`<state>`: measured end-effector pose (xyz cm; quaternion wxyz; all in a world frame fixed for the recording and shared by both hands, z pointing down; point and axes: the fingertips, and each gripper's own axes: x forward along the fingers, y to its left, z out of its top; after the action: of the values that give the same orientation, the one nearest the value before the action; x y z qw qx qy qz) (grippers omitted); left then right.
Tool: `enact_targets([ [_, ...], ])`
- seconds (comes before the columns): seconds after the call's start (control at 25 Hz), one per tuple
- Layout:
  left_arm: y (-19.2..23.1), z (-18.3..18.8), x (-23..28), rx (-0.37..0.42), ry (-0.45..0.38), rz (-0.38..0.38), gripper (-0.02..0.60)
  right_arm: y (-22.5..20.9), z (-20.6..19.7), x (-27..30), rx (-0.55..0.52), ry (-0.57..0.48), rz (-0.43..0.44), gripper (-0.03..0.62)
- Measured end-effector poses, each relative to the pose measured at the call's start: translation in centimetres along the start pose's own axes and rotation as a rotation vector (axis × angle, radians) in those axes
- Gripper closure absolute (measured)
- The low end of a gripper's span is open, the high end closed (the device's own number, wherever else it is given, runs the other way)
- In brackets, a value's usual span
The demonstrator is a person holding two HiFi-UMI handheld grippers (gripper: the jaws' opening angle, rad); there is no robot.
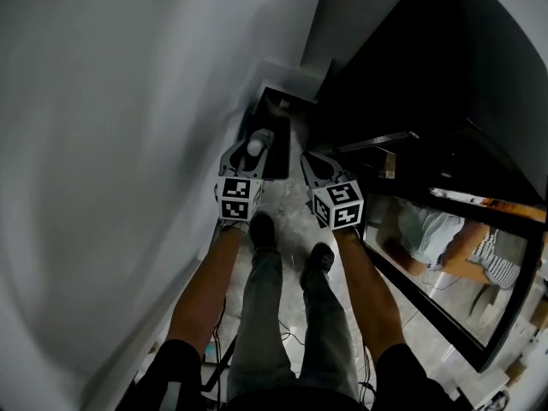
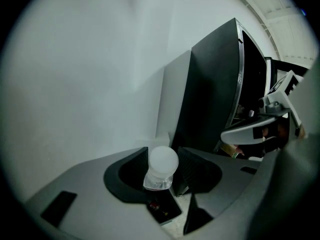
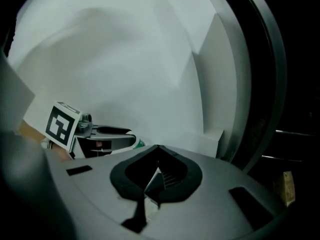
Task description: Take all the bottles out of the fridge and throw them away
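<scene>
progress sits somewhere in the middle, as a judgement: one bottle [image 2: 161, 171] is out of the fridge [image 1: 402, 67] but not yet thrown away. it hangs in the left gripper [image 1: 257, 137], white cap [image 1: 255, 147] up, above the pale floor [image 1: 287, 221] close to the wall [image 1: 111, 101]. a dark open box [image 1: 278, 110] stands against the wall just ahead of the grippers. it is probably the bin, though the head view is too dim to be sure. the left gripper view shows a small dark square opening [image 2: 164, 209] below the bottle, with something reddish inside, which fits that reading. the fridge's glass door [image 1: 445, 255] stands open at the person's right. the inside is black in every view, so how many bottles remain there cannot be told. what is left, then: drop this bottle, and go back for any others.

claws: the left gripper's jaws stand a narrow way apart, their ribbed black pads [image 2: 192, 166] pressing on either side of the clear neck just under the cap. the bottle stands roughly upright between them. the right gripper [image 3: 156, 176] has its jaws together, the pads meeting in a thin seam with nothing between, so it carries nothing. it hangs just beside the left one, near the door's edge, touching nothing that the pictures show.
</scene>
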<state>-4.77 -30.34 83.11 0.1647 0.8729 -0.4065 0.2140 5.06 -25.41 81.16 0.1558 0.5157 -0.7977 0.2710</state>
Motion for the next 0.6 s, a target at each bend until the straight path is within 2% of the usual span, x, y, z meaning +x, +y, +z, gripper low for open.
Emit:
enact_targets([
  [0.36,0.2,1.4,2.6,0.006,-0.040,-0.021,0.393,-1.8,-0.4,-0.1,0.018,0.010,-0.019,0.585],
  [0.6,1.3,-0.3,1.6,-0.016,-0.008,-0.008,0.379,-2.2,-0.7,-0.8,0.036,0.012,-0.031,0.585],
])
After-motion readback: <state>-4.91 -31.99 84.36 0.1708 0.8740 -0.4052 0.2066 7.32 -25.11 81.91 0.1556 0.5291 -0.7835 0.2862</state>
